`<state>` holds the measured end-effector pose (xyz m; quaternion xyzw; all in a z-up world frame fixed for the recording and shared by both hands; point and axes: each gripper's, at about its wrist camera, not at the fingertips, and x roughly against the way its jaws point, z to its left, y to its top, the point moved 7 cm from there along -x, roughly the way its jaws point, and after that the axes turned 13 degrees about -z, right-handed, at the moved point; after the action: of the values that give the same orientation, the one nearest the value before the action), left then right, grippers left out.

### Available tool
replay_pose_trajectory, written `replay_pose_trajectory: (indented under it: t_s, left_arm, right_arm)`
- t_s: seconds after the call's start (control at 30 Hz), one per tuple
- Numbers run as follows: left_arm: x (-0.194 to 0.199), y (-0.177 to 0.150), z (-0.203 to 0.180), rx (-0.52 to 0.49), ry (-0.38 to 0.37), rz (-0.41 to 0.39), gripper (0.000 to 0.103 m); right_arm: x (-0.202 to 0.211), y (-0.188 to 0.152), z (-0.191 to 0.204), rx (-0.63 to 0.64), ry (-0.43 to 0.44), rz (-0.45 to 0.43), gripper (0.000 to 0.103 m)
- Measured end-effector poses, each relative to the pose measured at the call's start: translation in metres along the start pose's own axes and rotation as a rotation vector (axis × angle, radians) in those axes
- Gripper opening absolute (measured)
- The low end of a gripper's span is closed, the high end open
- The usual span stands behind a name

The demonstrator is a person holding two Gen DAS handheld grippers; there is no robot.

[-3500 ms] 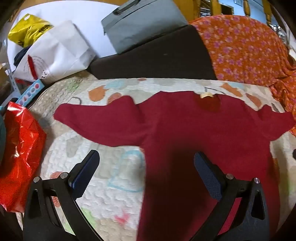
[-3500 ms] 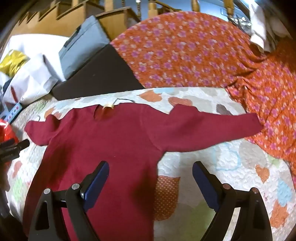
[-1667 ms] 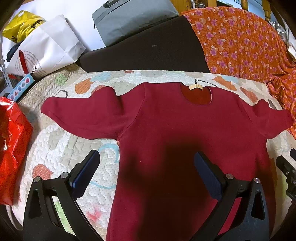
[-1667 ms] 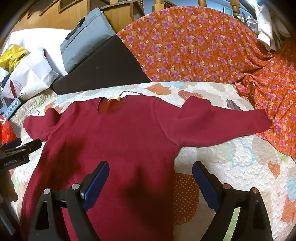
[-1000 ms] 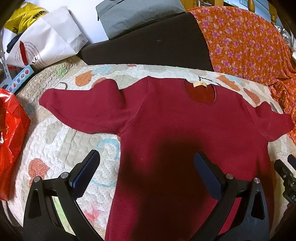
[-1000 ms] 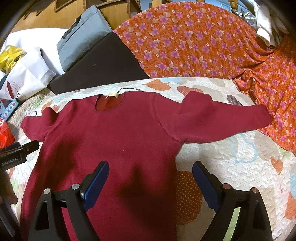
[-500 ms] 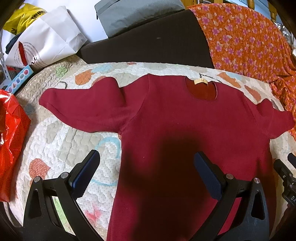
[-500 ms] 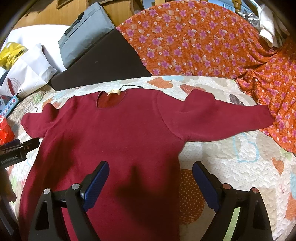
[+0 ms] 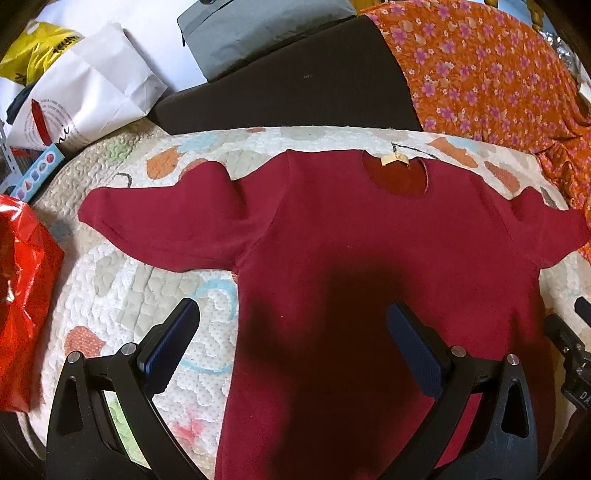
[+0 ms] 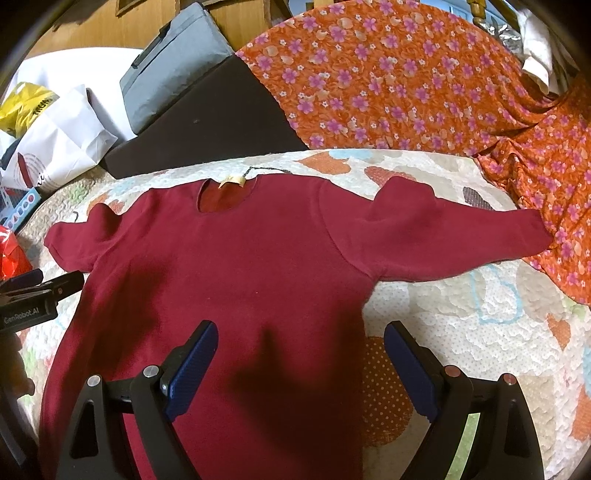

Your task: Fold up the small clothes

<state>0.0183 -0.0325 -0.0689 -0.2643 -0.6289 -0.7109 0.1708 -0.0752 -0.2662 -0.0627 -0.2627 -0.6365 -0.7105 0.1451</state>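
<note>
A dark red long-sleeved top (image 9: 369, 236) (image 10: 240, 266) lies flat on a patterned quilt (image 9: 122, 288) (image 10: 480, 325), front up, both sleeves spread out and its neck label at the far side. My left gripper (image 9: 291, 339) hovers open over the top's left side seam, below the left sleeve (image 9: 166, 225). Over the right side seam my right gripper (image 10: 299, 354) also stands open, below the right sleeve (image 10: 443, 236). Neither holds anything. In the right wrist view the left gripper's fingers (image 10: 40, 286) show at the left edge.
A dark cushion (image 9: 295, 85) and a grey bag (image 9: 258, 29) lie behind the quilt. An orange floral cloth (image 10: 424, 81) drapes at the back right. A white paper bag (image 9: 85, 99) and a red shiny bag (image 9: 22, 295) sit at the left.
Both grippers have shifted slightly over the top, which now looks a little nearer and lower in view. The top itself lies as before, and both grippers stay open.
</note>
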Motion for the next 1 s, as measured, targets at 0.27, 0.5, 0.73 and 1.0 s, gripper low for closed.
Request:
replay_pose_trajectory:
  t_s: [0.27, 0.5, 0.73, 1.0]
  left_arm:
    - [0.000, -0.003, -0.004, -0.019, -0.020, 0.007, 0.102]
    - [-0.001, 0.000, -0.003, -0.009, -0.026, -0.002, 0.102]
    - [-0.007, -0.002, 0.000, 0.004, -0.022, 0.011, 0.102]
    - [-0.026, -0.004, 0.029, 0.107, -0.014, 0.066, 0.102]
  right_arm:
    - [-0.001, -0.001, 0.001, 0.000, 0.006, 0.002, 0.090]
    - [-0.002, -0.003, 0.003, -0.007, 0.008, 0.013, 0.090]
    - [-0.009, -0.009, 0.009, -0.041, 0.017, 0.043, 0.090]
    - [-0.020, -0.002, 0.026, -0.074, 0.013, 0.059, 0.090]
